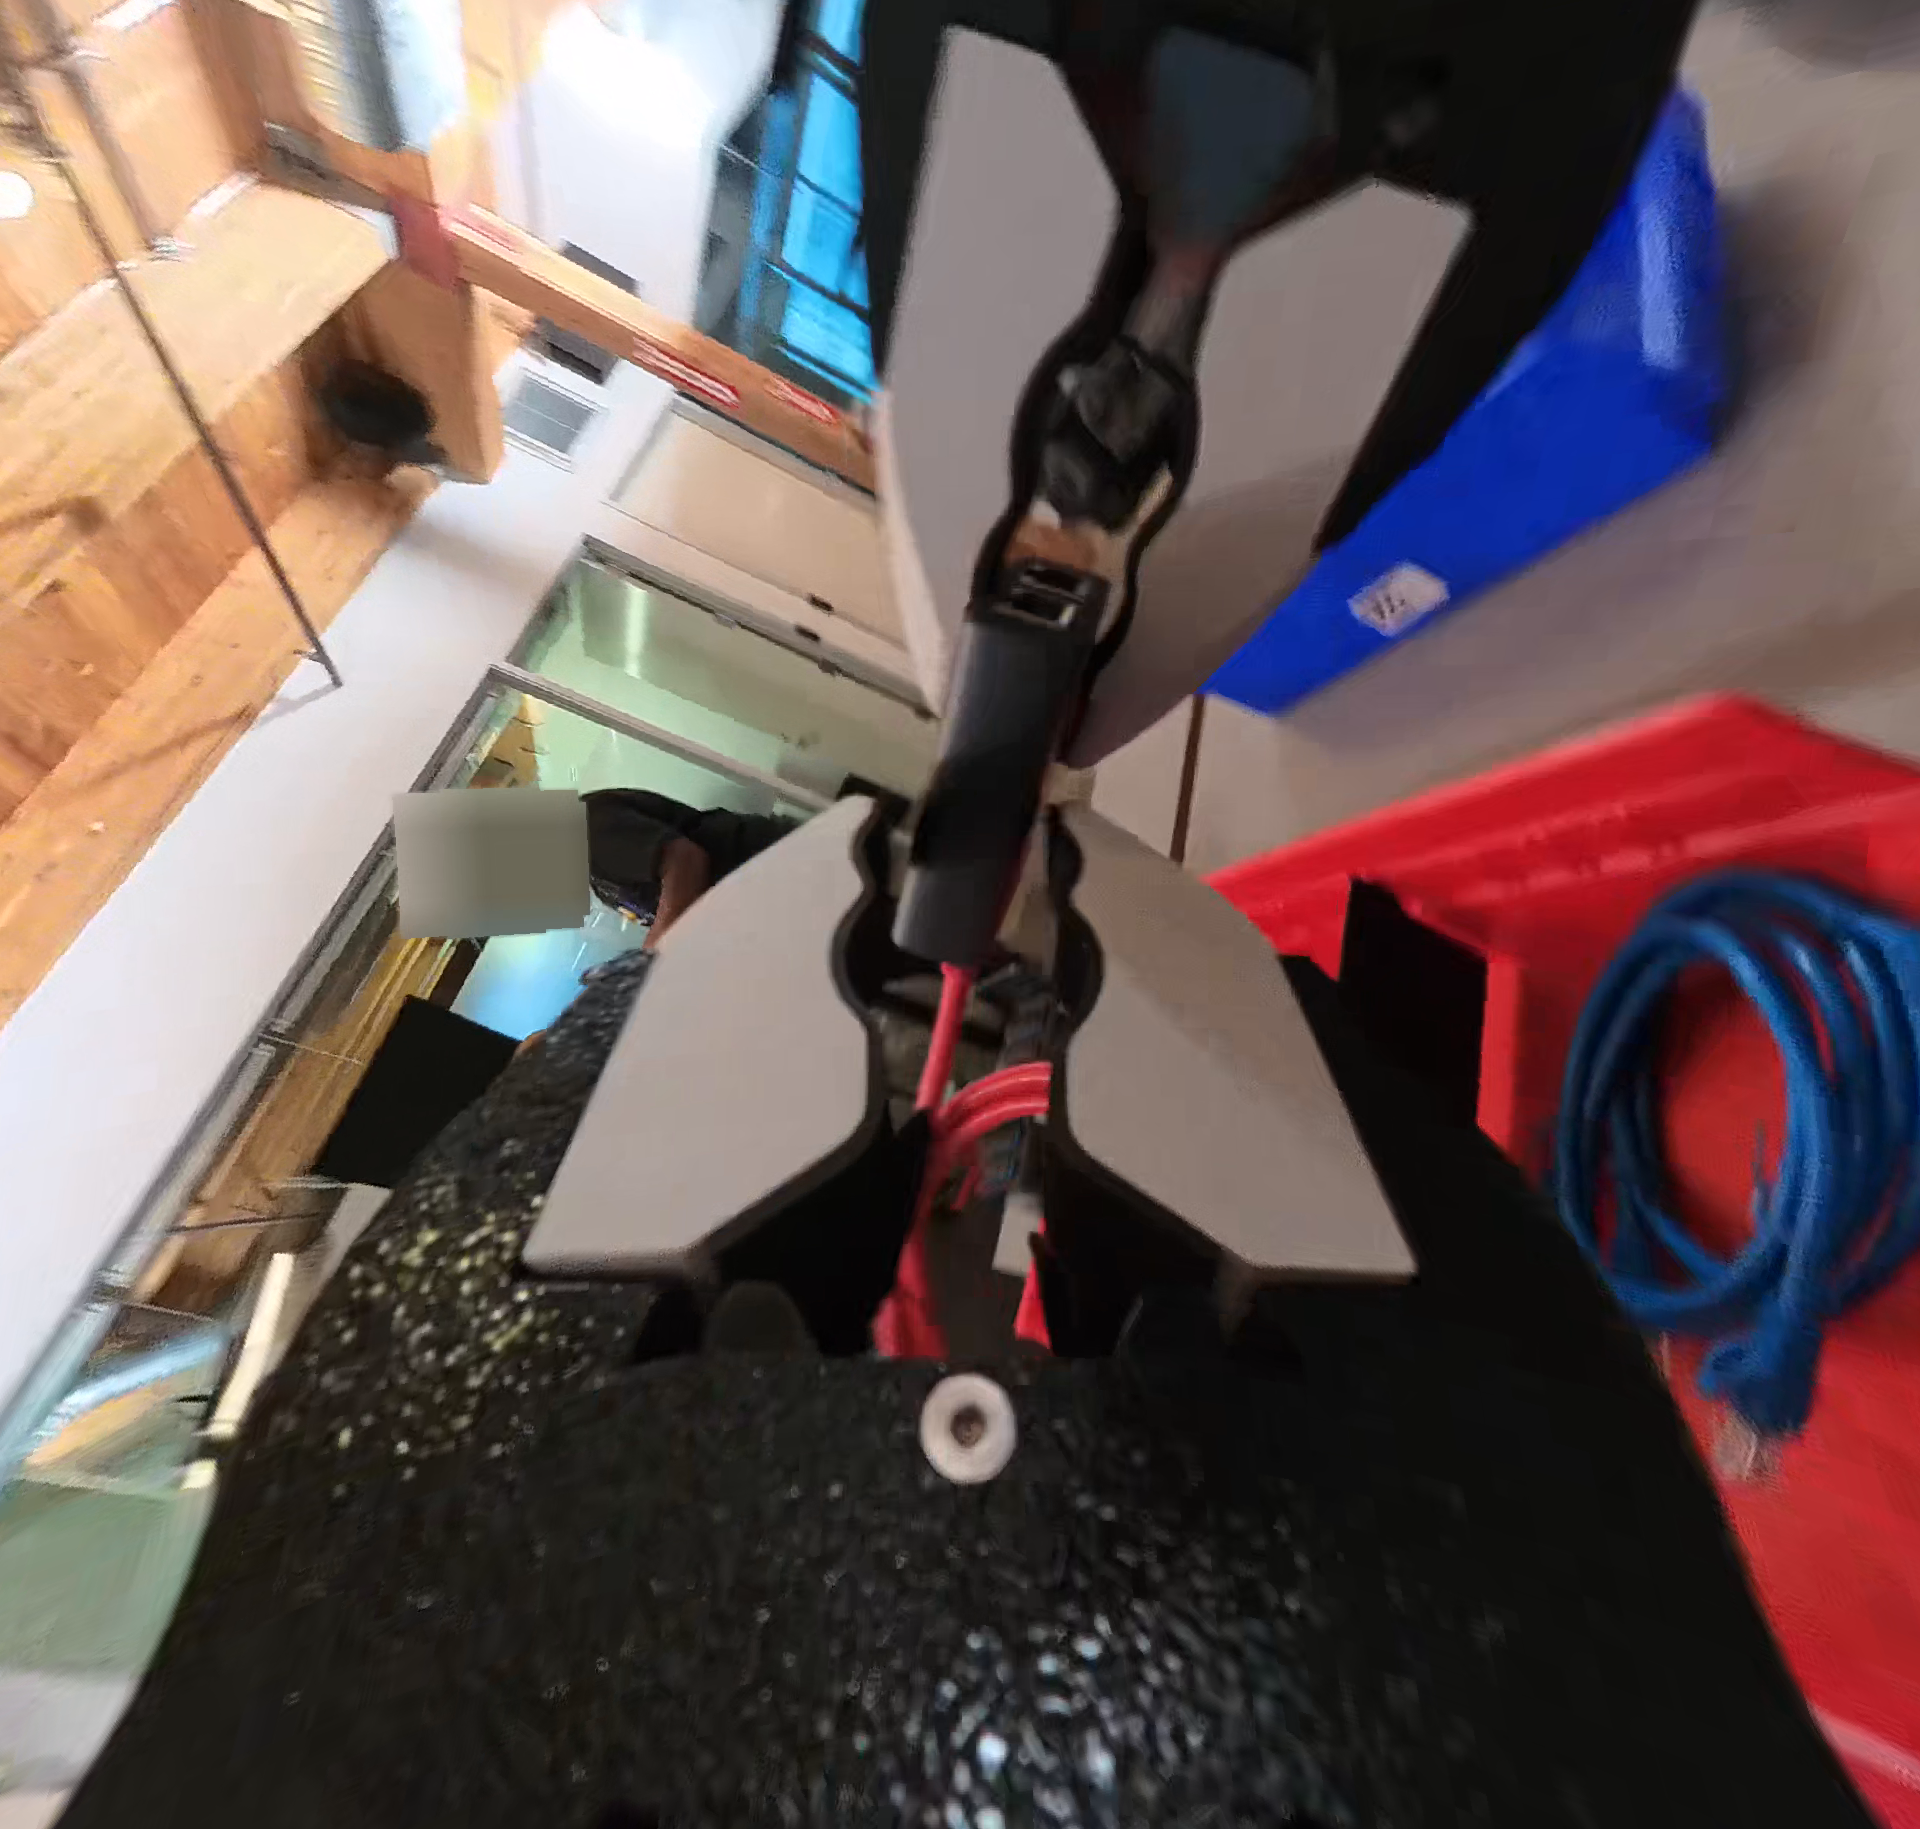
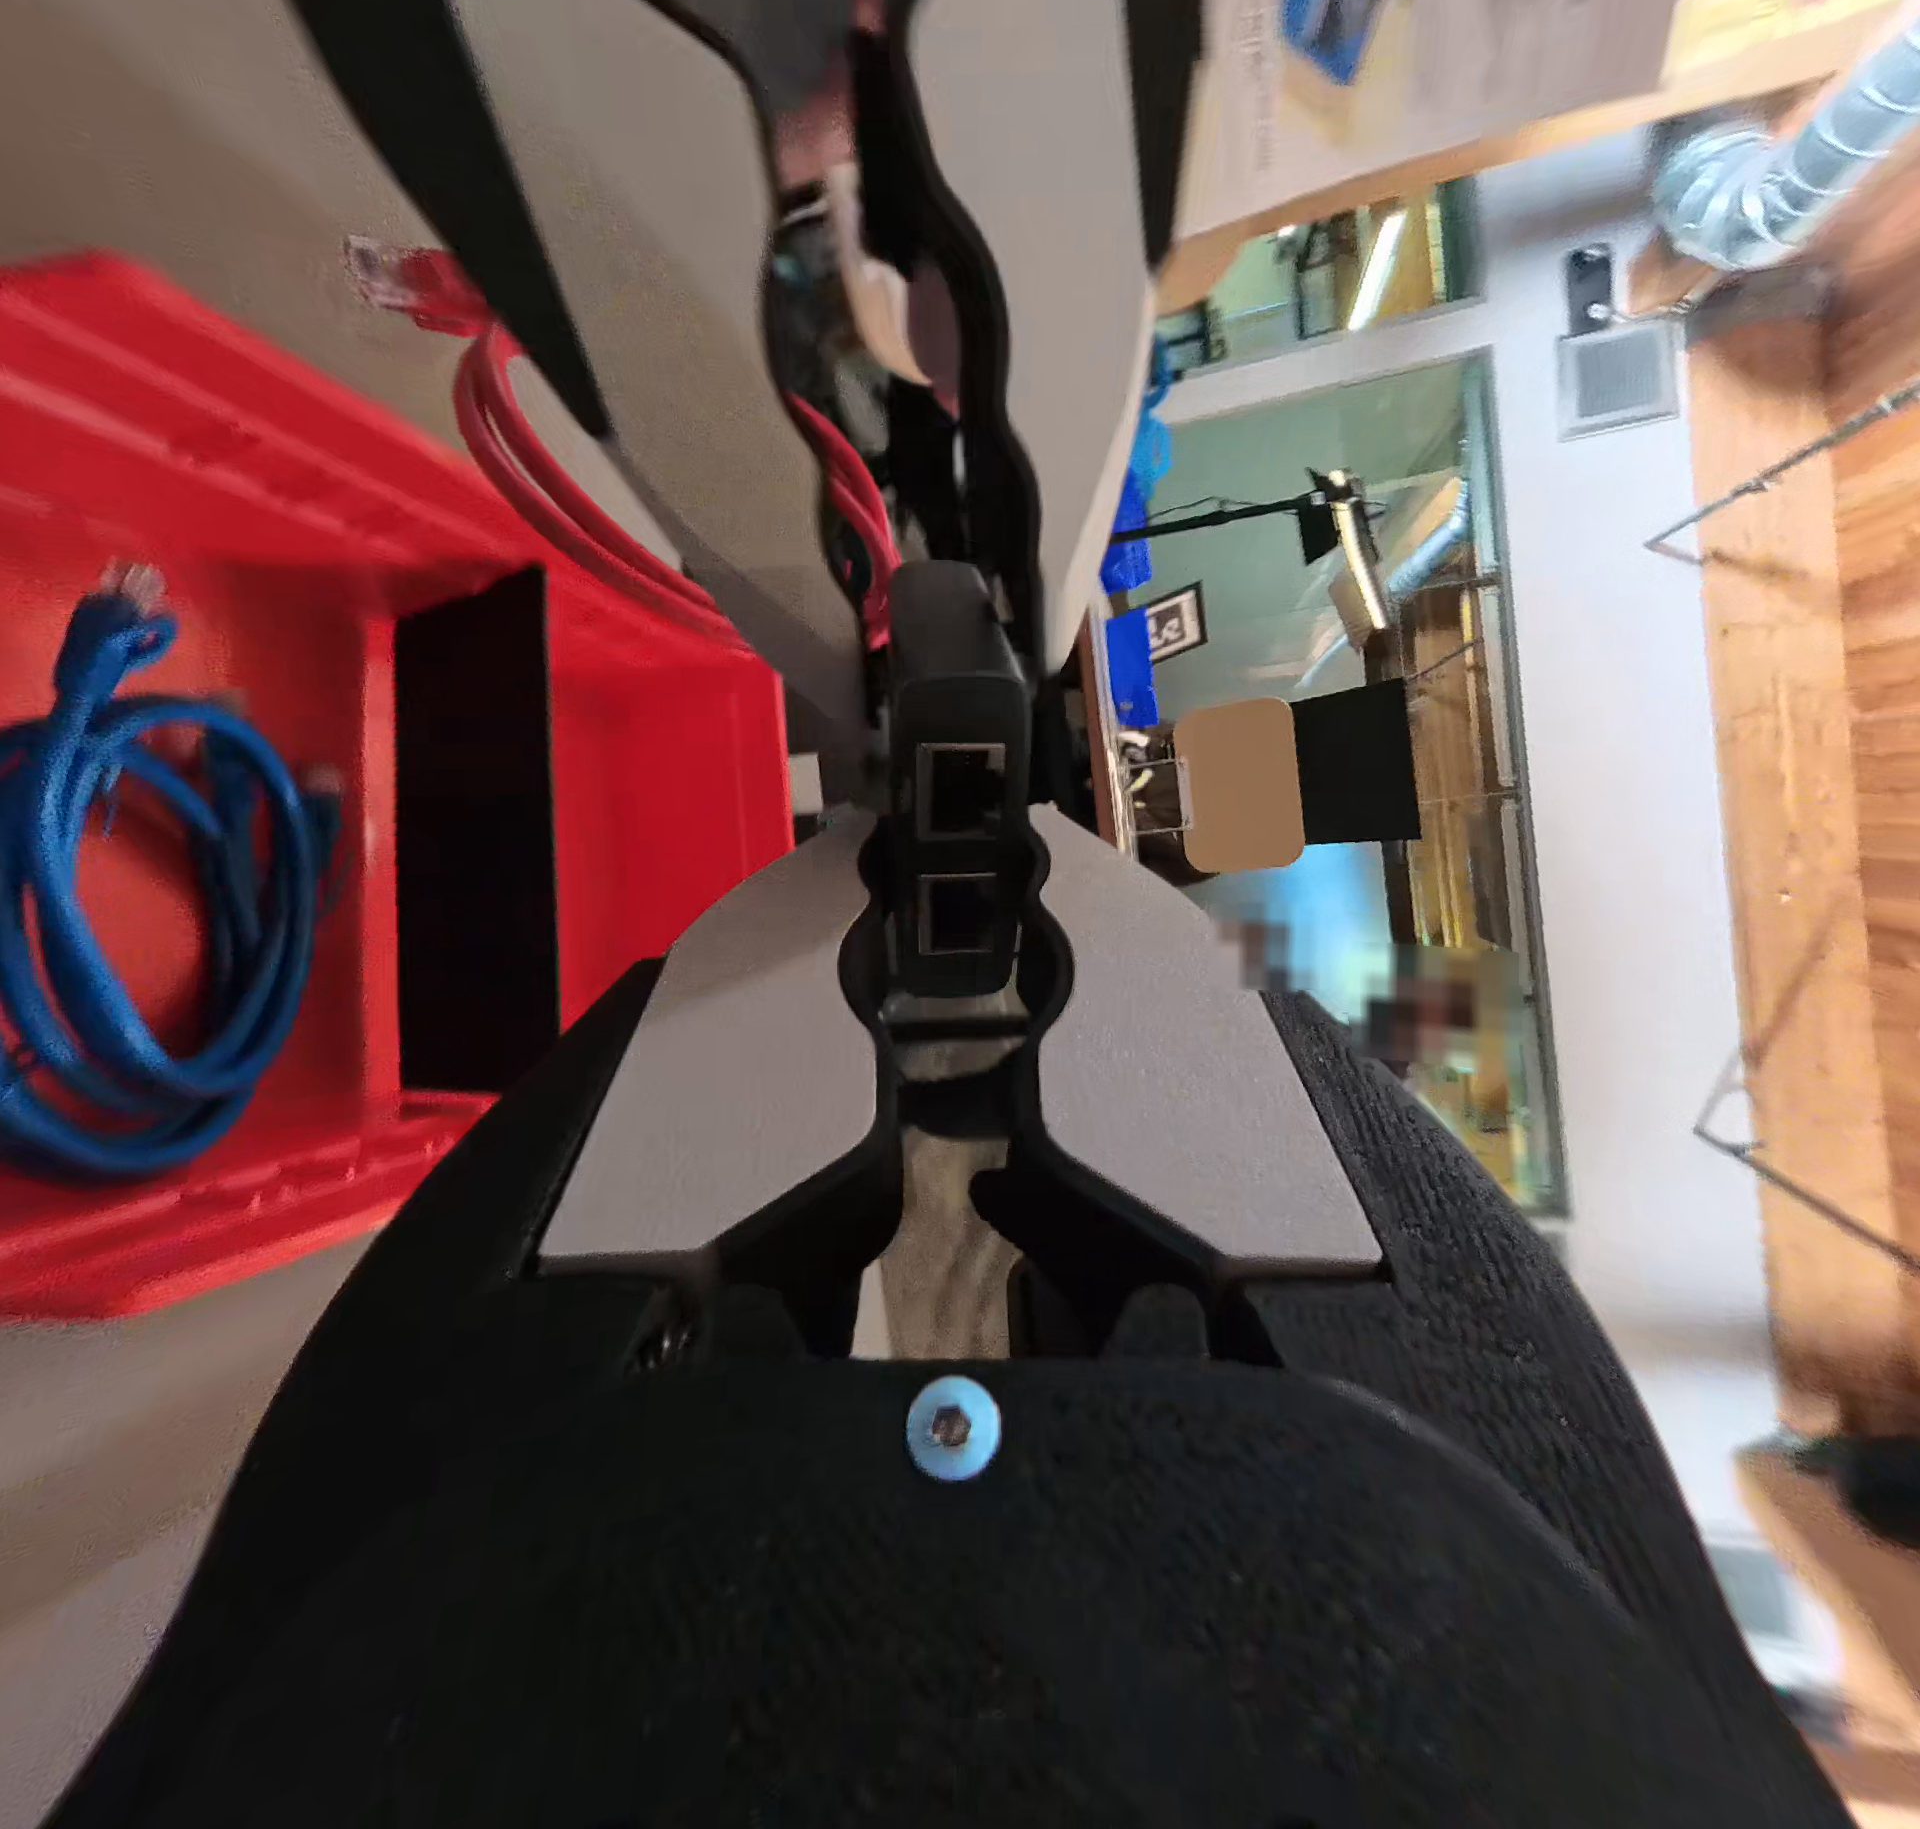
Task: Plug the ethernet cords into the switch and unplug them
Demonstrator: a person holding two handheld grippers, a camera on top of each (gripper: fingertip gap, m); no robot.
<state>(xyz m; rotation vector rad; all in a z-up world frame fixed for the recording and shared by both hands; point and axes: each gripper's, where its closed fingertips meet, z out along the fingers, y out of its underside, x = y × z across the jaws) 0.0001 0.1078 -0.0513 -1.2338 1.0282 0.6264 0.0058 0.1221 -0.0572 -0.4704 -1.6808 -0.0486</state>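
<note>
A black adapter block [image 1: 987,792] with two network ports [image 2: 961,849] hangs in the air between my two grippers, which face each other tip to tip. My left gripper [image 1: 966,829] is shut on the block's cable end, where a red cable [image 1: 951,1031] comes out and bunches between its fingers. My right gripper [image 2: 951,834] is shut on the port end, with both empty ports facing its camera. The right gripper [image 1: 1039,678] shows at the top of the left wrist view. The left gripper [image 2: 925,636] shows at the top of the right wrist view, with the red cable [image 2: 499,470] looping beside it to a clear plug [image 2: 400,278].
A red bin [image 1: 1558,844] lies below, holding a coiled blue cable [image 1: 1714,1104]; both show in the right wrist view too, the bin [image 2: 260,429] and the cable [image 2: 135,896]. A blue bin [image 1: 1507,480] stands beyond it. Glass partitions, wooden beams and a person [image 1: 675,844] are in the background.
</note>
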